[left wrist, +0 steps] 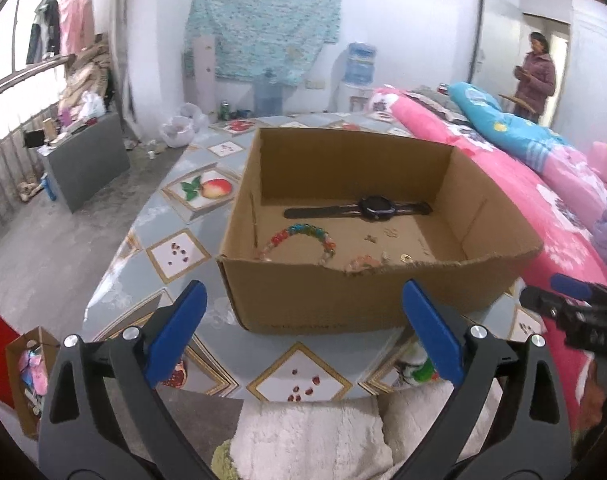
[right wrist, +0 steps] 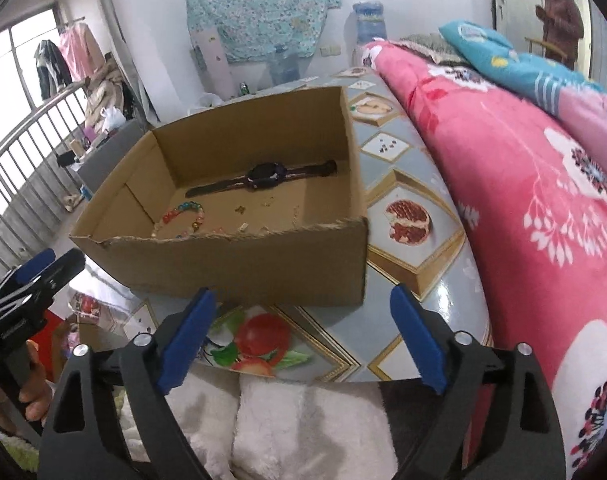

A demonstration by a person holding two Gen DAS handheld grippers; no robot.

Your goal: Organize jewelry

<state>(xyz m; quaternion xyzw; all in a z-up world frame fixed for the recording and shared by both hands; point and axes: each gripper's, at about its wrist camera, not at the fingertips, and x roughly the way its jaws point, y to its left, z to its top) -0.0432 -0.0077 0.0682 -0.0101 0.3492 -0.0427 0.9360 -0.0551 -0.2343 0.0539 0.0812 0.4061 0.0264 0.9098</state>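
Brown cardboard box (left wrist: 303,296), black watch (left wrist: 373,208), multicoloured bead bracelet (left wrist: 299,236), pink floral quilt (right wrist: 523,184).

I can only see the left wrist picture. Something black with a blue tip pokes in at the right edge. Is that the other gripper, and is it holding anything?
Observer: Yes, that is the right gripper. Its own camera shows its jaws wide open, with nothing between them, short of the cardboard box.
Operator: What is on the table to the right of the box?
Observer: A cut pomegranate printed on the tablecloth, between the box and the pink quilt.
Operator: Who carries my gripper?
Observer: A hand wrapped around the handle of the left gripper.
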